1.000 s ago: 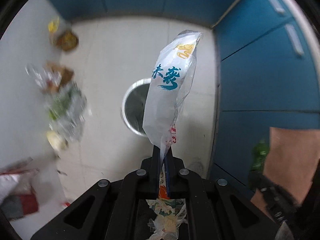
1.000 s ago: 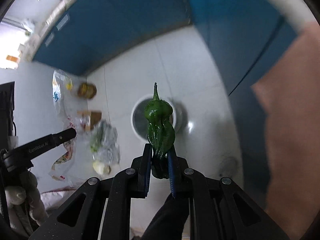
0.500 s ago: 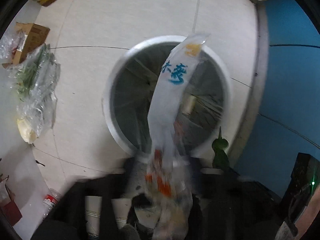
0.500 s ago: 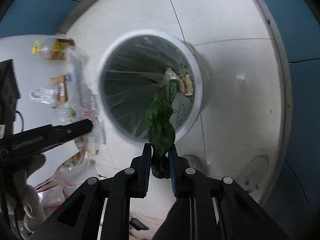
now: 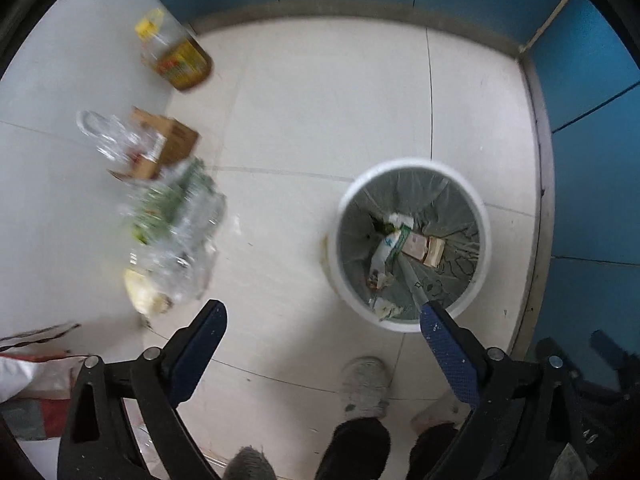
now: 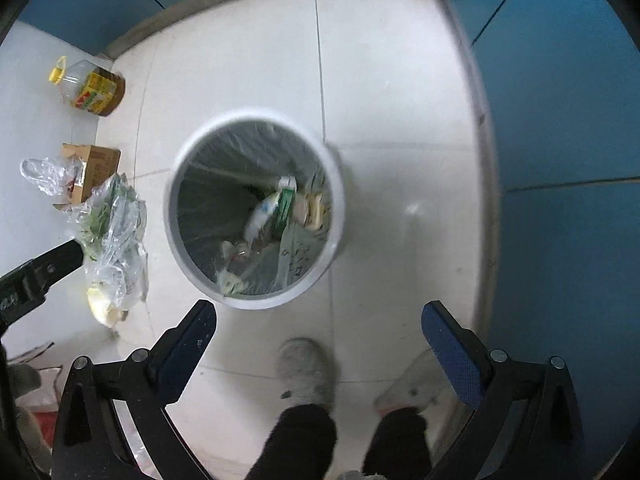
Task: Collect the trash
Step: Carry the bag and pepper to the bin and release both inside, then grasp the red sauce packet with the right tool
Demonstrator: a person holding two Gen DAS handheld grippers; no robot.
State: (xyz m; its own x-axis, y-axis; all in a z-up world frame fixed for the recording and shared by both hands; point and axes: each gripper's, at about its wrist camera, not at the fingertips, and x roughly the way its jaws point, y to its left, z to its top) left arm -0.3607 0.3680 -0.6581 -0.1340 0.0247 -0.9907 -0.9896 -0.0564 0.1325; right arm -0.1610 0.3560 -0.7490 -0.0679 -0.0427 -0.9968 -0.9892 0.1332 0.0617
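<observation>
A round white trash bin (image 5: 484, 232) with a grey liner stands on the tile floor; it also shows in the right wrist view (image 6: 338, 216). Wrappers and cartons (image 5: 404, 244) lie inside it. My left gripper (image 5: 322, 312) is open and empty, above the floor just left of the bin. My right gripper (image 6: 318, 314) is open and empty, above the bin's near rim. More trash lies on the floor to the left: a clear plastic bag with greens (image 5: 176, 220), a cardboard box (image 5: 168, 148) and an oil bottle (image 5: 176, 56).
Blue cabinets (image 5: 592, 120) line the back and right side. The person's shoes (image 6: 306, 368) stand just in front of the bin. A red and white bag (image 5: 28, 376) lies at the lower left. The left gripper's finger (image 6: 44, 268) shows at the left edge of the right wrist view.
Both grippers have opened. The white plastic bag left the left gripper and the green pepper left the right gripper; the bag now lies in the bin. Both grippers pulled back up from the bin.
</observation>
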